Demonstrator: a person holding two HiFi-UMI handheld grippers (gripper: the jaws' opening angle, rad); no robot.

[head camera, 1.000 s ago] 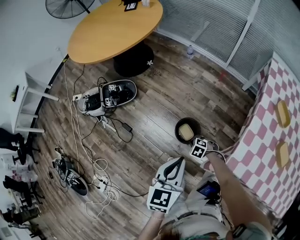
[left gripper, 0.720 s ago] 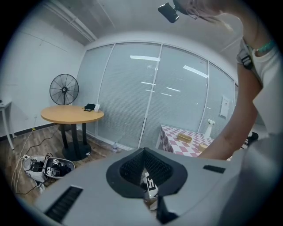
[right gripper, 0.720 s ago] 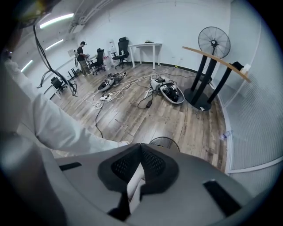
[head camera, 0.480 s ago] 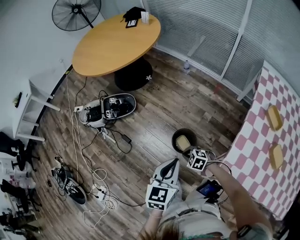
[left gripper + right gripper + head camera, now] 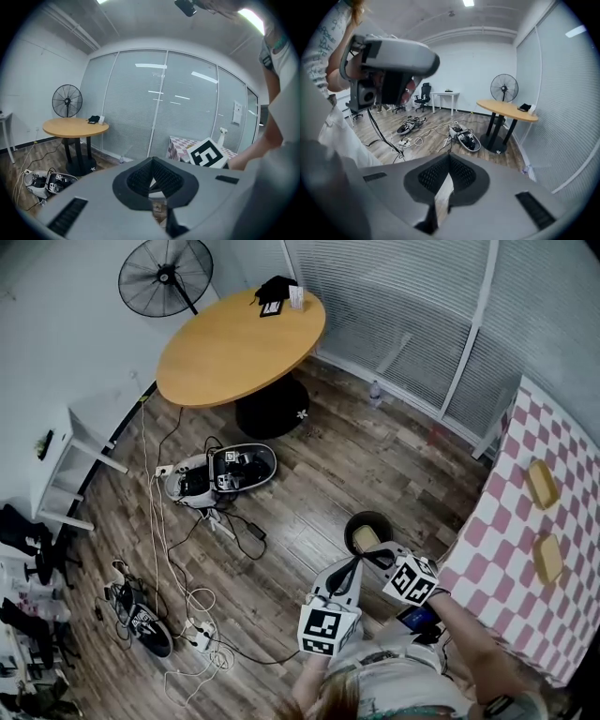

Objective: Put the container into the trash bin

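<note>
The container (image 5: 365, 538) is binned
It lies in the trash bin (image 5: 350, 522); left tongs (image 5: 152, 163) and right tongs (image 5: 449, 158) pressed together, empty.

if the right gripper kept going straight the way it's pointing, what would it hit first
Most likely the floor, just short of the open case. The right gripper points down across the room, and its view shows nothing in the air ahead; the exact spot is hard to judge.
</note>
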